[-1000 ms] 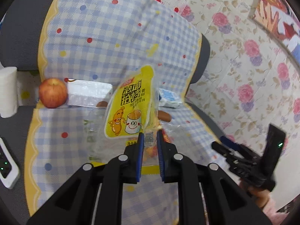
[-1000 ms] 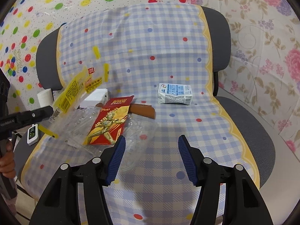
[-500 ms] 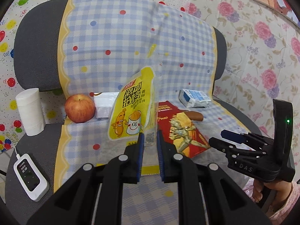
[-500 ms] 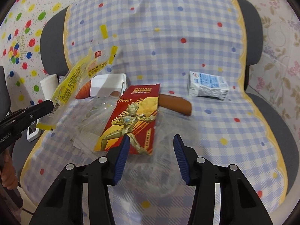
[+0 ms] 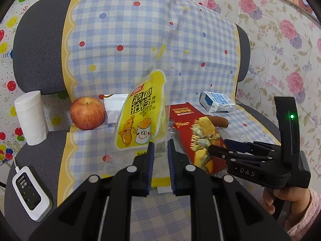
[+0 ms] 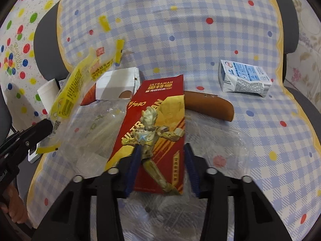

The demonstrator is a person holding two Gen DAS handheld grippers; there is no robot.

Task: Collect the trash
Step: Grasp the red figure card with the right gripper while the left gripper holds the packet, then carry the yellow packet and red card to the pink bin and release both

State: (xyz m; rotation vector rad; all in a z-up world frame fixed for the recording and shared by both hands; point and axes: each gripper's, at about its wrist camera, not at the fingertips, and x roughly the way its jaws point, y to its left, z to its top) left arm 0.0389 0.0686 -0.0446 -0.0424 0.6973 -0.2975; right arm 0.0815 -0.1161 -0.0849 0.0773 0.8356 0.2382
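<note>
My left gripper is shut on a yellow sausage wrapper and holds it up above the chair seat; the wrapper also shows at the left of the right wrist view. My right gripper is open, its fingers on either side of a red Ultraman packet that lies on crumpled clear plastic. The right gripper also shows in the left wrist view, over the red packet. A crushed blue-and-white milk carton lies at the seat's back right.
A checked cloth covers the grey chair. On it are an apple, a sausage and a white box. A paper roll and a white remote sit at the left.
The right gripper has moved forward and down until its fingers straddle the red packet, and its jaws have narrowed. The left gripper still holds the yellow wrapper and has swung to face the chair back.
</note>
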